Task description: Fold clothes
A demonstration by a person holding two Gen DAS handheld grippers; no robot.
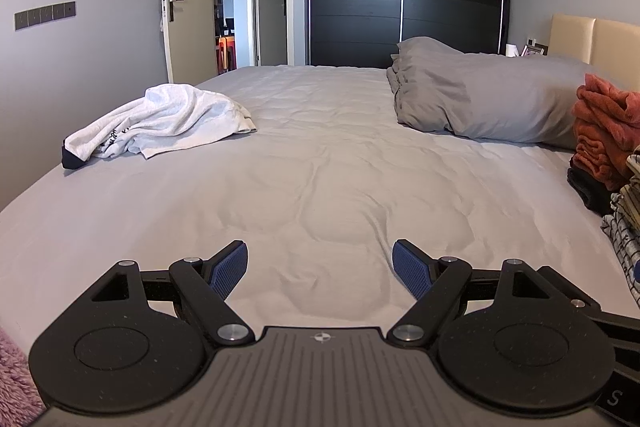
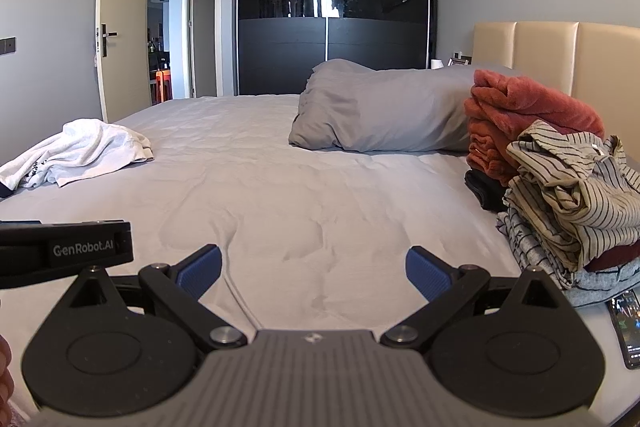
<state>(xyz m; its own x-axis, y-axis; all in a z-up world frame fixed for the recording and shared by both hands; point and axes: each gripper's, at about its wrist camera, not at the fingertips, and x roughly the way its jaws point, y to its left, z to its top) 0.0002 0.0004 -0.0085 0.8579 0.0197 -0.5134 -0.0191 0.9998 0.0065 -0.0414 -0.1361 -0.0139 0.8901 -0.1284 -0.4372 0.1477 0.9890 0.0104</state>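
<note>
- We hold our left gripper (image 1: 320,269) low over the near edge of the big bed with the grey quilted sheet (image 1: 320,155). Its blue fingers are wide apart and hold nothing.
- Our right gripper (image 2: 314,273) sits just beside it, also over the near edge. Its fingers are wide apart and empty too. We think both are open like this so they are ready to grab cloth.
- A black phone with a lit screen (image 2: 628,327) lies at the near right corner of the bed.
- Just past it is a messy pile of striped cream and grey clothes (image 2: 576,195), near the right edge. Behind that sits a soft rust-red fleece bundle (image 2: 532,111). These look like clothes waiting for us.
- Far off by the left edge lies a crumpled white T-shirt with dark print (image 1: 160,123), all alone.
- The middle of the bed is bare, so we think it is kept free for spreading a piece flat.
- At the far right lie grey pillows (image 1: 480,95) against the cream headboard (image 2: 552,55).
- No folding has started yet, we think.
</note>
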